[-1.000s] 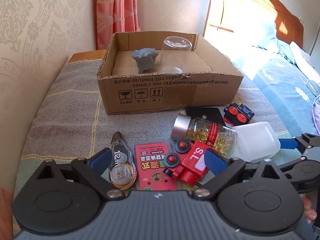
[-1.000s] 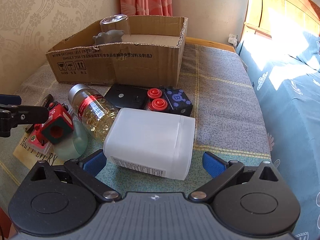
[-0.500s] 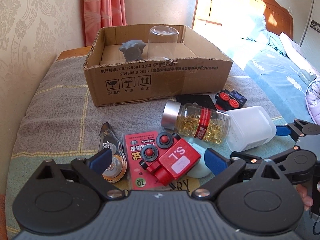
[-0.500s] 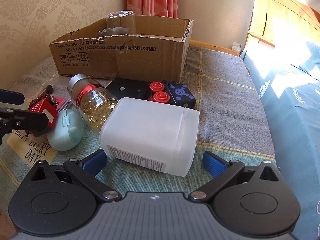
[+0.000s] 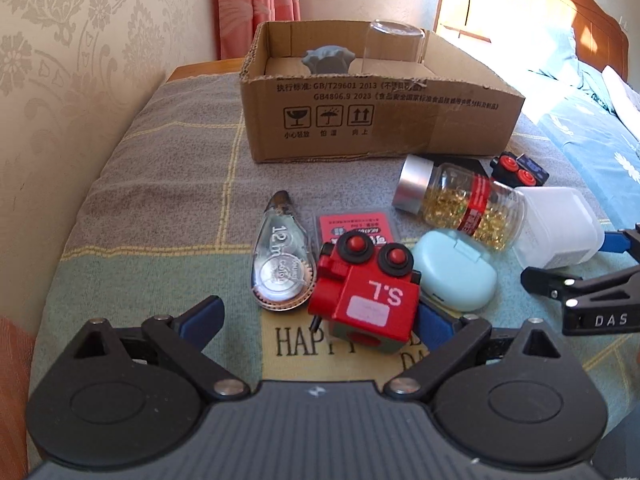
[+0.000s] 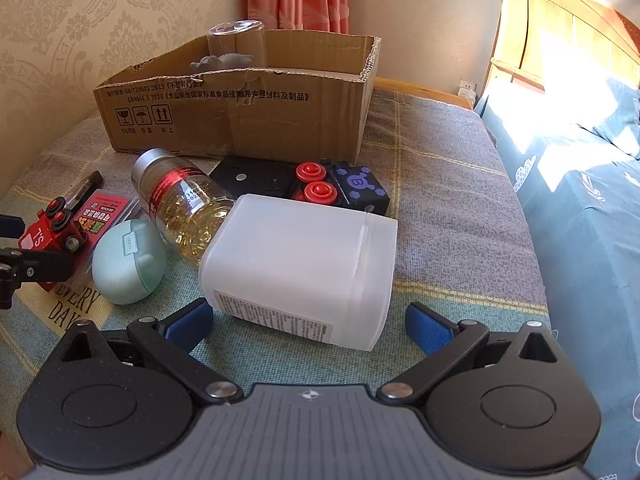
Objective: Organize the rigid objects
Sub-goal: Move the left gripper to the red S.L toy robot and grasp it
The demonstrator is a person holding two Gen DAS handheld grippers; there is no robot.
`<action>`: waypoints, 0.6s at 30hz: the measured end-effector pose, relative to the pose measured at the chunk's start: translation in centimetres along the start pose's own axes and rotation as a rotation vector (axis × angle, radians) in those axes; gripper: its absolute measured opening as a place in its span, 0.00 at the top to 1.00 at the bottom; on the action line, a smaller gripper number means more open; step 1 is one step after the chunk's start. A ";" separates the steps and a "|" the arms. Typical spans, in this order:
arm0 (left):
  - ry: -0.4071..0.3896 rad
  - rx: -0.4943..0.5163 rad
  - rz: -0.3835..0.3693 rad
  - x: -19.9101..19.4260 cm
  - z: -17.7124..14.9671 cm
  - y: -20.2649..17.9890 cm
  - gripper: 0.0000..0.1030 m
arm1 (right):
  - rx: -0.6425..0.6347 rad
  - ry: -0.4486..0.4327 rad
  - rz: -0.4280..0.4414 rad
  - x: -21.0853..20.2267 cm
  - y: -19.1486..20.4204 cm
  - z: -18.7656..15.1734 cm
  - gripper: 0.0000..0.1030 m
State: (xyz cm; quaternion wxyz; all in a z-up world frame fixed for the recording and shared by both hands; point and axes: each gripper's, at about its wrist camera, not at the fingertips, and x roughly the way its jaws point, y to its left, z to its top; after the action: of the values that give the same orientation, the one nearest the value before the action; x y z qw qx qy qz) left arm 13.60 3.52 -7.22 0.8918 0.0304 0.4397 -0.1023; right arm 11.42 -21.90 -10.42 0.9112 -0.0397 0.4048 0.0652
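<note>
1. The left hand-held gripper (image 5: 316,316) is standing with its blue fingers spread wide; the red toy block (image 5: 366,288) marked "S.L" is sitting between them, close to the right finger, though contact cannot be told.
2. The red toy block is lying on the cloth-covered table (image 5: 160,184), partly over a red card (image 5: 354,226), with its two red buttons facing up.
3. A clear correction-tape dispenser (image 5: 278,264) is lying just beside the block on its left, ahead of the left finger and outside the grip.
4. A mint-green oval case (image 5: 456,268) is lying just to the block's right; behind it a capsule bottle (image 5: 460,200) with a silver cap is lying on its side.
5. The right hand-held gripper (image 6: 308,326) is also standing open, with its fingers on either side of the near end of the white plastic jar (image 6: 304,264), which is lying on its side; neither finger is clearly touching it.
6. The capsule bottle is resting against the jar's far left corner, and a black flat device (image 6: 256,178) and a dark toy block with red buttons (image 6: 344,190) are lying beyond the jar.
7. The cardboard box (image 6: 240,120) is sitting at the far end of the table, holding an upturned clear glass (image 6: 236,42) and a grey object (image 5: 328,60).
8. A bed (image 6: 580,200) with blue bedding is standing just beside the table.
</note>
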 end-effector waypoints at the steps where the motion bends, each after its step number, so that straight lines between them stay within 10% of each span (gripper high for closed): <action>1: -0.011 -0.009 -0.010 -0.1 -0.3 0.3 0.04 | 0.000 -0.001 0.000 0.0 0.0 0.0 0.00; 9: -0.114 0.079 -0.041 -1.3 -0.5 -0.6 0.10 | -0.003 -0.024 0.003 -0.2 0.0 -0.4 0.00; 18: -0.123 0.162 -0.071 -0.6 -0.1 -1.7 0.46 | -0.007 -0.030 0.006 -0.2 -0.1 -0.5 0.00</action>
State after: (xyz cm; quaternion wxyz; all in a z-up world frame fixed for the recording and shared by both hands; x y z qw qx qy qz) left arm 12.82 1.92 -6.68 0.9074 0.0802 0.3755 -0.1708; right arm 10.89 -22.06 -10.58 0.9168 -0.0407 0.3909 0.0701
